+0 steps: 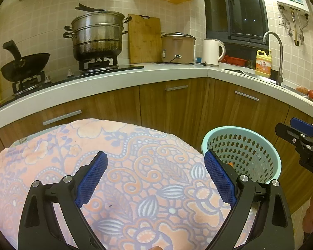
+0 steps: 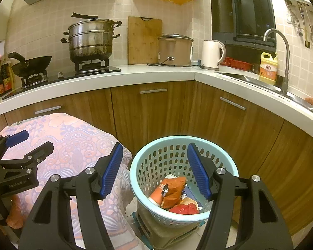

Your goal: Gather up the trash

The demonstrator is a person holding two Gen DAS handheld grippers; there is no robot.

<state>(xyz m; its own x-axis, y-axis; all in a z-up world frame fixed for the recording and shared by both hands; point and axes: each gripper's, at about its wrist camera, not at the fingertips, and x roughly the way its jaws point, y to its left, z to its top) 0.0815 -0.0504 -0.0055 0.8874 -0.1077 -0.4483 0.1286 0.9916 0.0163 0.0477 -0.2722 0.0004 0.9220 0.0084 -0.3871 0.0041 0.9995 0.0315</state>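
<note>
Right wrist view: right gripper point(image 2: 154, 170) jaws spread, empty, above basket point(image 2: 135, 179) holding wrappers point(image 2: 171, 193). Left gripper point(image 1: 155, 179) likewise released over patterned cloth point(image 1: 135, 145). Judgement: scan cloth for remaining trash first.

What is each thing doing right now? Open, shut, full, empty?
left claw: open, empty
right claw: open, empty
trash basket: upright, wrappers inside
orange wrapper: crumpled, in basket
rice cooker: lid shut, plugged in
steamer pot: lidded, on stove

wrappers point(image 2: 171, 189) in basket point(image 2: 139, 162), cloth-covered table point(image 2: 77, 137) left (cabinets point(image 2: 156, 112) behind)
</note>
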